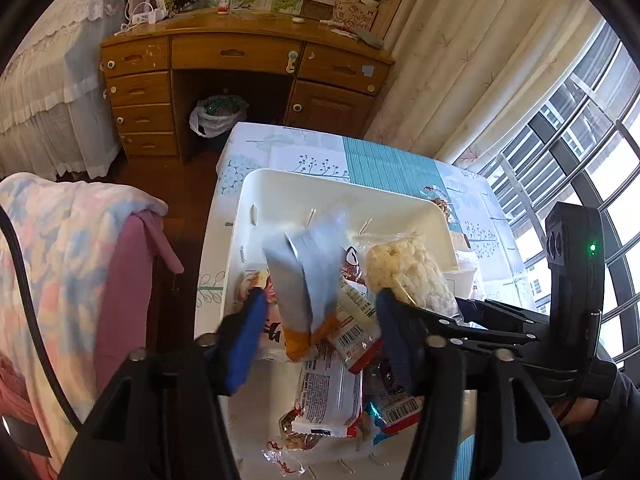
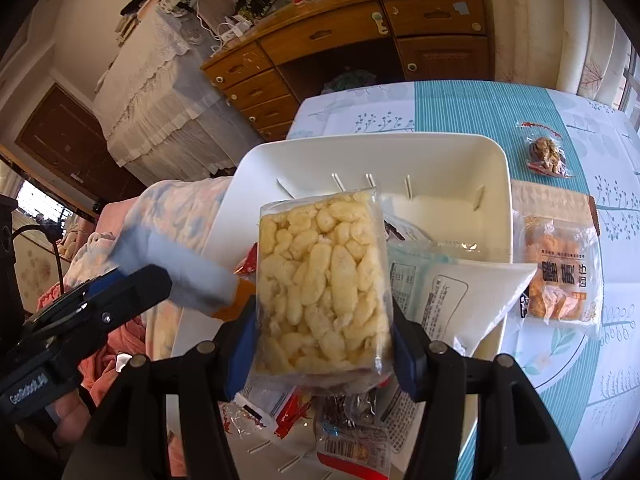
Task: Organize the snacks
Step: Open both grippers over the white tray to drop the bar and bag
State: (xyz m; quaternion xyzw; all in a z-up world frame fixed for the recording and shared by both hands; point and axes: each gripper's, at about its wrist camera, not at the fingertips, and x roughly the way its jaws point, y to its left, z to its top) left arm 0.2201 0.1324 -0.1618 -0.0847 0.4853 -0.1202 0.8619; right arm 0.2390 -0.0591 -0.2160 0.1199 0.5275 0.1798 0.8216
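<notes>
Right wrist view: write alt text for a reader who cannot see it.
The right tongs clamp a clear bag of pale puffed snacks above a white bin already holding several snack packets. To the left, the left tongs are beside a blurred grey and orange packet; two more snack bags lie on the floral tablecloth to the right.

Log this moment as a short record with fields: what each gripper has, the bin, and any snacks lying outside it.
left gripper: open, blurred grey-and-orange packet between its blue fingers, not gripped
right gripper: shut on clear bag of pale puffed snacks
bin: white bin on patterned tablecloth, several packets inside
outside bin: small brown snack packet and orange snack packet on the cloth
</notes>
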